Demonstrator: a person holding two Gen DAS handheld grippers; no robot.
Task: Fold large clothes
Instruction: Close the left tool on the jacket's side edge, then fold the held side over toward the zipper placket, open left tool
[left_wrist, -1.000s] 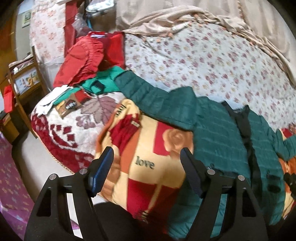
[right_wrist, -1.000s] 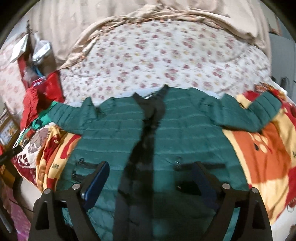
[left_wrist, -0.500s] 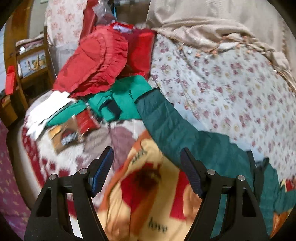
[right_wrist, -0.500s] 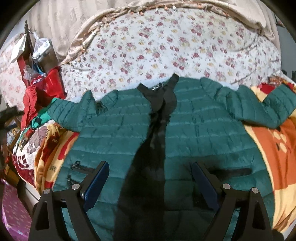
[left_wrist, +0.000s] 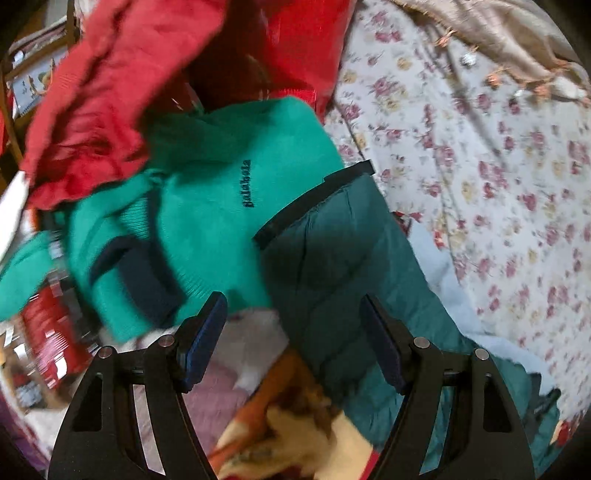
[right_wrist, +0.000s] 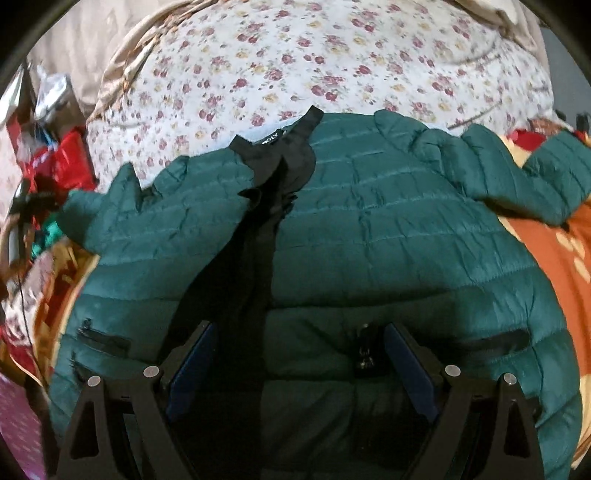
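- Two grippers, both wide open and empty: left gripper (left_wrist: 291, 339) above the sleeve end, right gripper (right_wrist: 297, 363) low over the lower front of the jacket.
- Swung sideways along the bed within the last second: left view gone from the "love" blanket and jacket body to the far end of the left sleeve (left_wrist: 343, 266), black cuff (left_wrist: 314, 201) now just ahead of the open jaws, slightly toward the right-hand finger.
- Dropped closer to the cloth meanwhile: right view fuller of the dark green puffer jacket (right_wrist: 388, 236), front zipper strip (right_wrist: 255, 258) running back between the jaws, a small zipper pull (right_wrist: 364, 354) near the right-hand finger.
- Spread face up on the patterned blanket (right_wrist: 554, 266) and floral bedsheet (right_wrist: 314, 59), sleeves out to both sides, no fold made yet.
- Just beyond the cuff, a bright green sweater (left_wrist: 207, 206) and red garment (left_wrist: 96, 96), near enough to be caught with the sleeve.
- Likely meaning: approach phase ending, sleeve about to be pinched near the cuff and carried inward over the chest; nothing gripped so far.
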